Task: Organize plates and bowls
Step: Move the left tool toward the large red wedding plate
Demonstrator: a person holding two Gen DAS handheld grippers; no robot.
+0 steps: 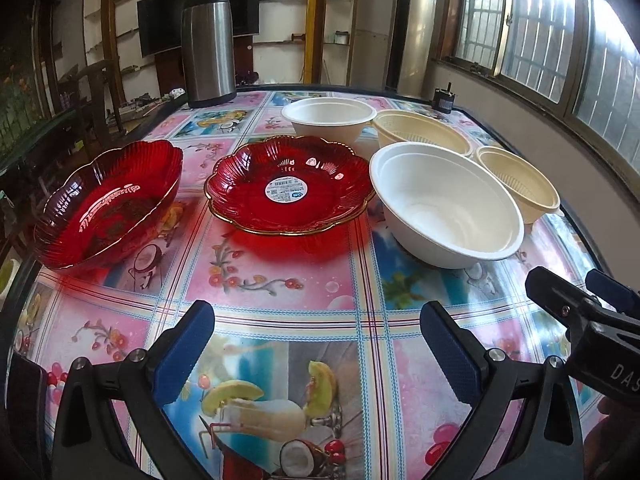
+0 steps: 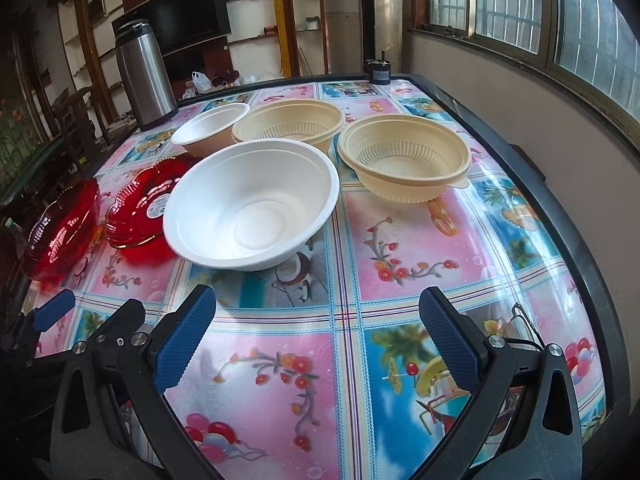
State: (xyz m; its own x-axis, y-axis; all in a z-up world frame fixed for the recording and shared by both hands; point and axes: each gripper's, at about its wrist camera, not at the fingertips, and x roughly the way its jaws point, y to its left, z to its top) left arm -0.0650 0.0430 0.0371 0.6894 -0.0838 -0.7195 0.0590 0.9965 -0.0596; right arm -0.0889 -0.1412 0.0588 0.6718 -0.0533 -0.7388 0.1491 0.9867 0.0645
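Observation:
Two red scalloped glass plates lie side by side: one [image 1: 108, 204] at the left, one with a round label [image 1: 290, 184] in the middle. A large white bowl [image 1: 444, 204] stands right of them, a smaller white bowl [image 1: 329, 116] behind. Two cream ribbed bowls [image 2: 404, 156] [image 2: 290, 124] sit at the right rear. My left gripper [image 1: 316, 348] hovers open over the near table, holding nothing. My right gripper [image 2: 316, 340] is open too, in front of the large white bowl [image 2: 252, 204]; it also shows in the left wrist view [image 1: 580, 292].
A steel thermos jug [image 1: 208, 46] stands at the far left corner of the flowered tablecloth [image 1: 280, 320]. A small dark object [image 2: 378, 68] sits at the far edge. The table's dark rim [image 2: 576, 240] runs along the right, near a wall with windows.

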